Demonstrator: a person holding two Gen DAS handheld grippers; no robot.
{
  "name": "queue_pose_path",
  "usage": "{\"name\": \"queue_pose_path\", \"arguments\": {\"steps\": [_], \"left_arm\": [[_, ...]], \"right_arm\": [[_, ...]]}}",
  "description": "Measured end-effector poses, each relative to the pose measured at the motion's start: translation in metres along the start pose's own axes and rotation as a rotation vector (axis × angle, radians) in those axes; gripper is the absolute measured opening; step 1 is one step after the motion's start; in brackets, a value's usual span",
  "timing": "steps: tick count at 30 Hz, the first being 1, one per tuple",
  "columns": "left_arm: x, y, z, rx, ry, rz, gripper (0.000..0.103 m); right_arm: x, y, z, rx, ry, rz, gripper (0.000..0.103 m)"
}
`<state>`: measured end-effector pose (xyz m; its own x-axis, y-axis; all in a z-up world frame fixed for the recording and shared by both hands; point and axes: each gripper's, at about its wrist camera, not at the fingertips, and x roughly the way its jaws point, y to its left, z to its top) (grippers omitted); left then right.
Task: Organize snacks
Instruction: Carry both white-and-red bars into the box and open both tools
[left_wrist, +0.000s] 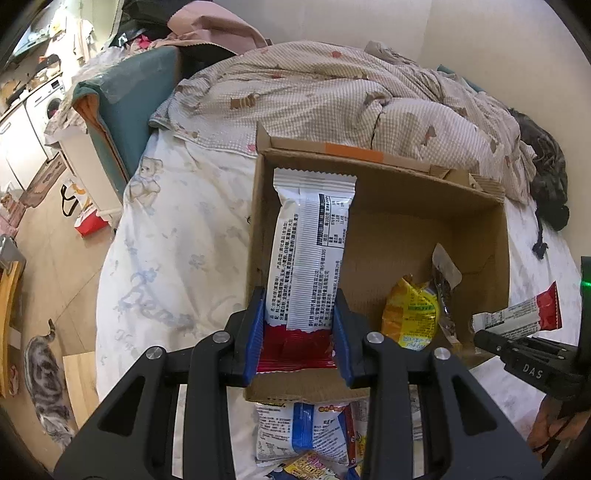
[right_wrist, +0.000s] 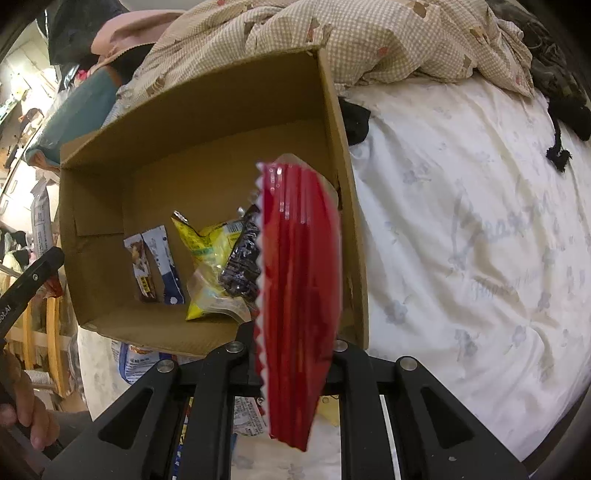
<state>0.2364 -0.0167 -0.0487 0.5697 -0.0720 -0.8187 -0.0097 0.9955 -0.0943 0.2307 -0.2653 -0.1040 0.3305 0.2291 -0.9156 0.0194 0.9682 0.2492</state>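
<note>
My left gripper (left_wrist: 299, 332) is shut on a long white snack packet with a red end (left_wrist: 310, 251). The packet hangs above the left side of an open cardboard box (left_wrist: 406, 206) on the bed. My right gripper (right_wrist: 291, 343) is shut on a red packet (right_wrist: 299, 277) over the box's (right_wrist: 207, 107) right wall. It also shows at the right edge of the left wrist view as the right gripper (left_wrist: 491, 332). On the box floor lie a yellow packet (right_wrist: 210, 258), a dark packet (right_wrist: 243, 262) and two small bars (right_wrist: 155, 267).
Loose snack packets (left_wrist: 314, 432) lie on the white sheet (right_wrist: 461, 221) by the box's near wall. A checked quilt (left_wrist: 332, 92) is bunched behind the box. A dark cloth (left_wrist: 546, 173) lies at the right. A cat (left_wrist: 44, 373) is on the floor to the left.
</note>
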Motion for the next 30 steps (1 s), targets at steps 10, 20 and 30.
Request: {"name": "queue_pose_path", "arguments": {"steps": [10, 20, 30], "left_arm": [[0.007, -0.008, -0.007, 0.025, 0.023, -0.01, 0.03], [0.009, -0.006, -0.006, 0.019, 0.021, -0.003, 0.03], [0.01, -0.005, -0.005, 0.009, 0.042, -0.006, 0.063]], "right_arm": [[0.008, 0.016, 0.002, -0.034, 0.015, -0.036, 0.015], [-0.002, 0.016, 0.008, -0.004, -0.034, 0.054, 0.019], [-0.008, 0.013, 0.011, 0.018, -0.08, 0.042, 0.093]]}}
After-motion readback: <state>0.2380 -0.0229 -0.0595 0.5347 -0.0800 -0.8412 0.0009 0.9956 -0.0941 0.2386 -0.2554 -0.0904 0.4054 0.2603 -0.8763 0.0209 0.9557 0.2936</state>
